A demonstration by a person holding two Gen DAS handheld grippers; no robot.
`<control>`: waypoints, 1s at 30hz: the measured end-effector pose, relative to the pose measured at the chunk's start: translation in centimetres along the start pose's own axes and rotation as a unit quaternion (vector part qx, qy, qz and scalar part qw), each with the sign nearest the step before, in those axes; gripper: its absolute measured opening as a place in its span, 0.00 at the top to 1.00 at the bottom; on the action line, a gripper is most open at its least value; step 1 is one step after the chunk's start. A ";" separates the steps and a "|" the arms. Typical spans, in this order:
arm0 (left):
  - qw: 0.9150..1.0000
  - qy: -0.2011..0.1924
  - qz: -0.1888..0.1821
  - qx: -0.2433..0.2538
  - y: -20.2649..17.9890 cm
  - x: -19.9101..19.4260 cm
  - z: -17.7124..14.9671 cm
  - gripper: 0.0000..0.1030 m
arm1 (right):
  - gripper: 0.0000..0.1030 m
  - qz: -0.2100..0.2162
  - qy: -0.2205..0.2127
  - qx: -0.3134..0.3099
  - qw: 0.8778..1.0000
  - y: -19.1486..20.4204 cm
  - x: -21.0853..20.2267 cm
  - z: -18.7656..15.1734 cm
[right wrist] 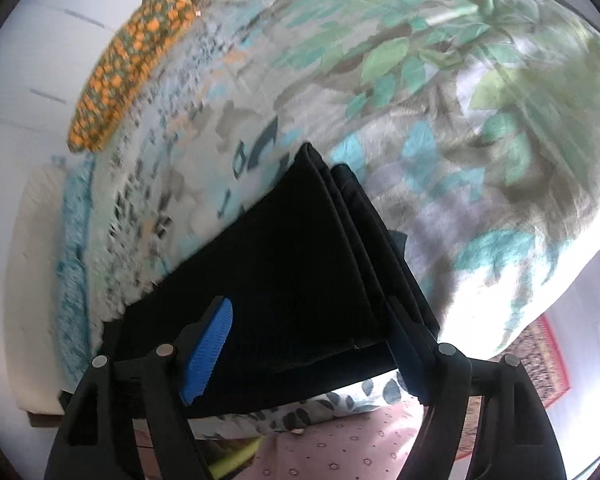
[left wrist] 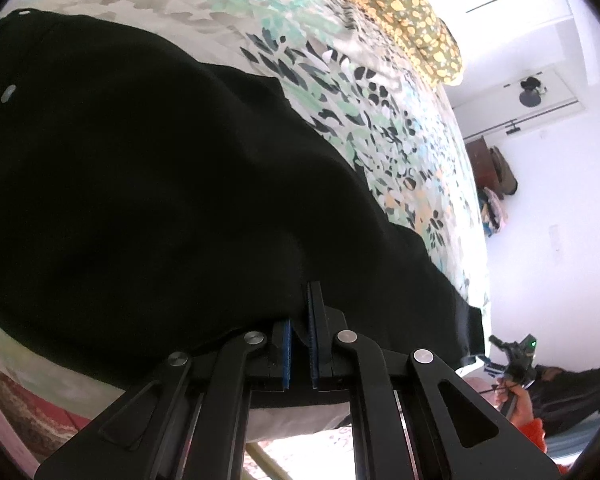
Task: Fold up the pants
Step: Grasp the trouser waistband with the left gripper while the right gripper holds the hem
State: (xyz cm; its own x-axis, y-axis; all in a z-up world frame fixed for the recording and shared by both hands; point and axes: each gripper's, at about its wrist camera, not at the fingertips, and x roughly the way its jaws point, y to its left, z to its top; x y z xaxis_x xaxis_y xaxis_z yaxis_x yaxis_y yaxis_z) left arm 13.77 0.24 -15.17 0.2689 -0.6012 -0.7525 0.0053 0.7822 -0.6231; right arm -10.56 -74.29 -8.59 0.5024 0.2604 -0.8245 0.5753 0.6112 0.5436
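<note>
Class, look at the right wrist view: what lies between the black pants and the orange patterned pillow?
Only bare floral bedspread lies between the pants and the pillow, shown in the right wrist view.

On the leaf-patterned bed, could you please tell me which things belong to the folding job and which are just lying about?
Part of the job:
- black fabric pants
- left gripper, shut on the pants
- right gripper, open

Just lying about:
- orange-spotted pillow
- leaf-patterned bedspread, the work surface
- patterned red rug
</note>
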 end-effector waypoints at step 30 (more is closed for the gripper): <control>0.997 0.078 0.028 0.010 1.4 -0.7 -3.4 0.96 | 0.88 -0.192 0.048 -0.057 0.979 -0.5 1.2 -1.3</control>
State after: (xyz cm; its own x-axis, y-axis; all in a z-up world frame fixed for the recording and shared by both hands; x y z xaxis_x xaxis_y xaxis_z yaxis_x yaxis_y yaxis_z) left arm 10.34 1.17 -16.23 0.1166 -0.5740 -0.8105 0.0152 0.8170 -0.5764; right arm -11.02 -73.31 -10.07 0.1974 0.0612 -0.9784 0.6314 0.7555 0.1747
